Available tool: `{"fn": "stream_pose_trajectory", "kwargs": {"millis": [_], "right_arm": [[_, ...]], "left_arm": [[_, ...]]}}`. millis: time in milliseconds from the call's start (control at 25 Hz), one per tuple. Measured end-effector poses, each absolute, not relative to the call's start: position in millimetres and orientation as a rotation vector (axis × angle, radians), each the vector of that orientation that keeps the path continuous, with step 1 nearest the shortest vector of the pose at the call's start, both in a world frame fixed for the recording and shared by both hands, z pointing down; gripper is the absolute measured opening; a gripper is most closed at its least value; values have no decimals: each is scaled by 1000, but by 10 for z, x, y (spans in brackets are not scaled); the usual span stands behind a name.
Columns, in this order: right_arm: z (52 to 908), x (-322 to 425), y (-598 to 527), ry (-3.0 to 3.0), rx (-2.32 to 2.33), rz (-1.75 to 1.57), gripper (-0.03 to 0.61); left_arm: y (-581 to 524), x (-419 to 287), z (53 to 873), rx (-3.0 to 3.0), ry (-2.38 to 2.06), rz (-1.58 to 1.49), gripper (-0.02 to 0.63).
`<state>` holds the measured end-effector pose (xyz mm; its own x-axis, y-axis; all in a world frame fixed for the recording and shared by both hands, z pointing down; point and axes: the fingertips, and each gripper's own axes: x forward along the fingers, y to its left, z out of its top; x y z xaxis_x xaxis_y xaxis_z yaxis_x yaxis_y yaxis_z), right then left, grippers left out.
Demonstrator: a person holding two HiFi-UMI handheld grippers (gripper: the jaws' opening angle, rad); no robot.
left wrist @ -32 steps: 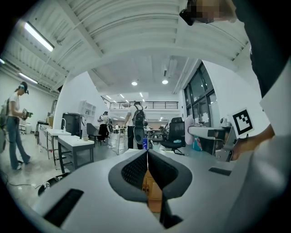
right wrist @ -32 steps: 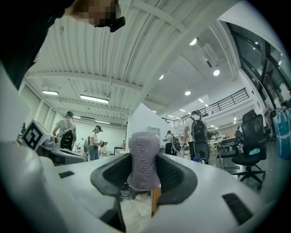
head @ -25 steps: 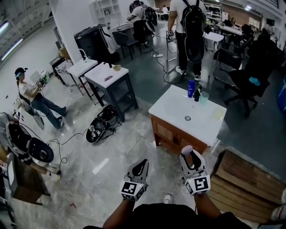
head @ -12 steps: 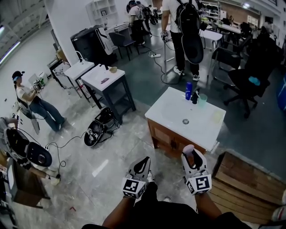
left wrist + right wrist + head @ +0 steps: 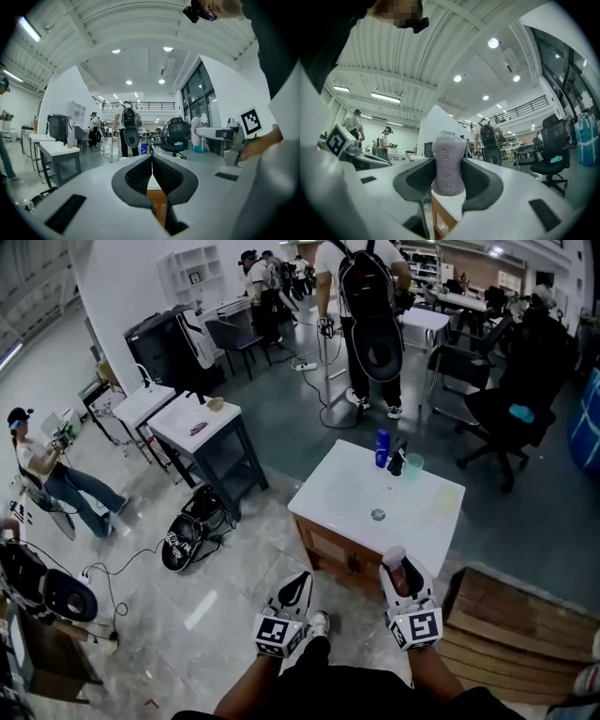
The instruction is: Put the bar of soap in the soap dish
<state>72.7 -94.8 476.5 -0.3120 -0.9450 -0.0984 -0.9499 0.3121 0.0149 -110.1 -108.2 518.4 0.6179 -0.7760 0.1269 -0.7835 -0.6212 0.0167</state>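
Transport step: right gripper (image 5: pixel 397 570) clamps the bar of soap (image 5: pixel 448 161), left gripper (image 5: pixel 300 581) closed empty, both short of the washstand (image 5: pixel 349 491); next move requires reaching its top and finding the soap dish.

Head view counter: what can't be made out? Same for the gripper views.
Pale patch on the counter, head view: too small to tell whether it is a soap dish.
Dark item beside the blue bottle, head view: too small to identify.
Bar of soap, right gripper view: lower end hidden between the jaws.
Counter, both gripper views: mostly behind the gripper bodies.
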Motion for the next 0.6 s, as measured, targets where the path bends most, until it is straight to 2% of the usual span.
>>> {"fn": "stream_pose_trajectory", "kwargs": {"millis": [600], "right_arm": [[4706, 963, -2267, 2306, -2059, 99, 187]], "left_arm": [[-2721, -933, 5030, 2885, -1075, 224, 21]]}}
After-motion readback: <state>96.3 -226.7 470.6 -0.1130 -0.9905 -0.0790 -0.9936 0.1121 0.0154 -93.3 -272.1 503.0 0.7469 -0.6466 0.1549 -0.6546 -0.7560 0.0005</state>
